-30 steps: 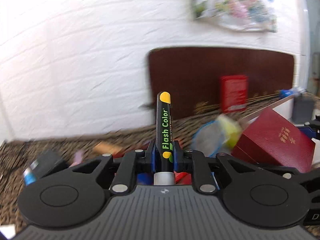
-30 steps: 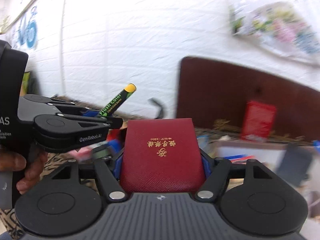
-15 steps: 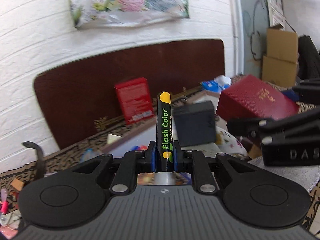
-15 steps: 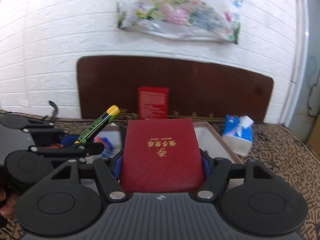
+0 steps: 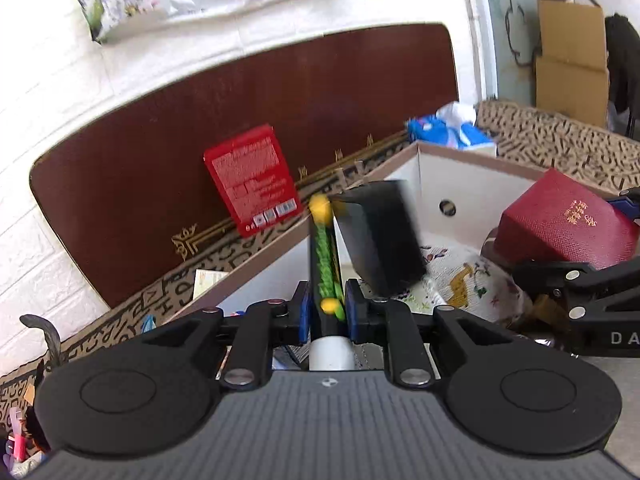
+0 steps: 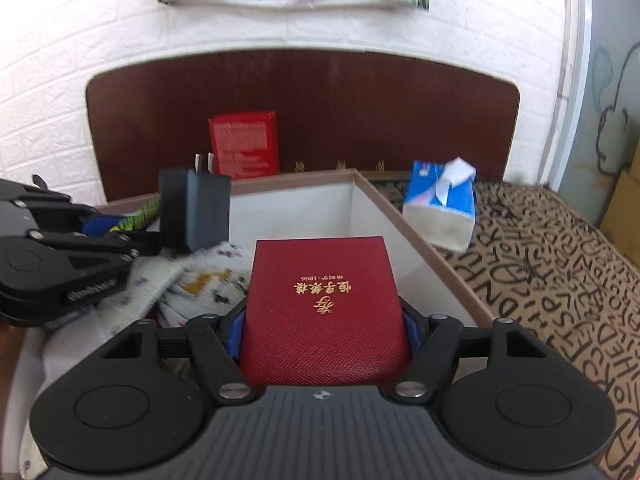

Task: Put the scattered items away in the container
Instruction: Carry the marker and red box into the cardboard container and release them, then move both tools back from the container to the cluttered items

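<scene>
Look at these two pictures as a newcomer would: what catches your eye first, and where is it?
The dark red case with gold lettering stands out, clamped in the right gripper above the open white box. Next comes the black marker with green lettering, pinched upright in the left gripper over the same box. A black plug adapter sits tilted among patterned cloth inside.

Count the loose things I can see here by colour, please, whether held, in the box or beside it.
Red: 2, the red case held in the right gripper and the red carton against the headboard.
Black: 2, the marker and the charger.
Blue and white: 1, the tissue pack.
White patterned: 1, the cloth.
Total: 6.
</scene>
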Tool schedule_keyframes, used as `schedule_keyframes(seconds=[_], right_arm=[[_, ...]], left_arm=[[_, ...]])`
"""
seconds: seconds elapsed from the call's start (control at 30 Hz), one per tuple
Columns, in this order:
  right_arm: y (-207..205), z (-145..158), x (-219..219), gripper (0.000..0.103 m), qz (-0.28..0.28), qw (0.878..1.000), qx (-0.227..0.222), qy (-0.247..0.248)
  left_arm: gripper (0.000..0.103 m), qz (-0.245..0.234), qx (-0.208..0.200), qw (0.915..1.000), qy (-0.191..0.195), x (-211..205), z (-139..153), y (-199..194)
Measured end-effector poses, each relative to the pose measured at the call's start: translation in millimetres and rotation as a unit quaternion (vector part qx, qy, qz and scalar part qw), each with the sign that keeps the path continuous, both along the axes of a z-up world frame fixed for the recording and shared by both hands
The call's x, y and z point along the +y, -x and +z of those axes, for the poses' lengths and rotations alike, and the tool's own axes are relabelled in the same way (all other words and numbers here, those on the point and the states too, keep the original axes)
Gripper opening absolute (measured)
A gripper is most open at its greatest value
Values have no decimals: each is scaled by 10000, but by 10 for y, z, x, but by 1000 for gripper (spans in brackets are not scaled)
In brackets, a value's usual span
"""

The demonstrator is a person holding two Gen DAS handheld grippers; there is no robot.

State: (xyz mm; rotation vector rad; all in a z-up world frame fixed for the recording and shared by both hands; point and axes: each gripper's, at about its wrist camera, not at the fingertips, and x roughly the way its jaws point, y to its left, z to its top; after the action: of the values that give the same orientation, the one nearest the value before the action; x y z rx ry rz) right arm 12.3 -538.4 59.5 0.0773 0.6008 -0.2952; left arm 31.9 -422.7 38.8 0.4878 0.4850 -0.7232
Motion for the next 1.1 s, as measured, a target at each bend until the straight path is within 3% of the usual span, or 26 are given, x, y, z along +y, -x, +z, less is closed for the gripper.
schedule_keyframes(seconds=[0.1, 0.47, 0.63, 0.93, 1.1], right_arm=[[-35, -55, -15, 70, -29, 9999, 103, -89], [13, -25, -3, 73, -156, 9998, 115, -83], [77, 57, 98, 83, -167, 9998, -1, 50], [198, 318, 364, 89, -13, 9993, -220, 286], [254, 458, 685, 92, 183, 9983, -374, 413]], left_arm=[[21, 23, -3, 10000, -95, -12, -21, 13], [48, 215, -90, 9997, -124, 17, -15, 21], [84, 260, -330, 9991, 26, 100, 52, 105], [85, 315, -262, 9987, 294, 289, 180, 176], [85, 547, -296, 9967, 526, 617, 234, 203]])
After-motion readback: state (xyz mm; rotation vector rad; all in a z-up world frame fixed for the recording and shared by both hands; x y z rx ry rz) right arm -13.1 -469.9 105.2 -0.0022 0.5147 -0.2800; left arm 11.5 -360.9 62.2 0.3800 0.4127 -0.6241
